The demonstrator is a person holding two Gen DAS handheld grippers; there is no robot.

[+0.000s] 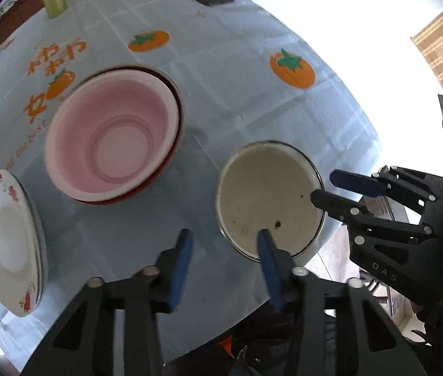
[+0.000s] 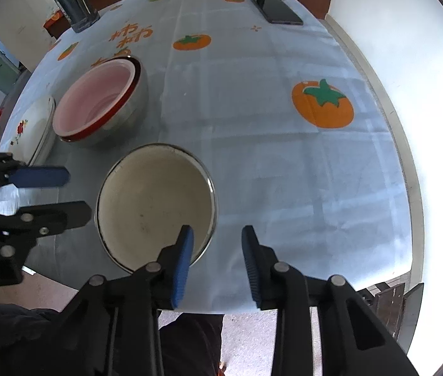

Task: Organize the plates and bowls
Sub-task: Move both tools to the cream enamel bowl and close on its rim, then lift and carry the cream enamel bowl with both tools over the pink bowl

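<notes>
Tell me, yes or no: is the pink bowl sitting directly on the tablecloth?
No: the pink bowl is nested inside a red-rimmed metal bowl, which rests on the tablecloth.

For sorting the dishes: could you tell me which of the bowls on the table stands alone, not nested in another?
The cream enamel bowl nearest both grippers stands alone. The pink bowl sits nested inside a red-rimmed steel bowl farther back.

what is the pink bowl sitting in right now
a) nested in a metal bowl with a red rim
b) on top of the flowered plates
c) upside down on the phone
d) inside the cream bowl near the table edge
a: the pink bowl sits upright inside a metal bowl whose red rim shows around it, apart from the flowered plates and the cream bowl.
</notes>
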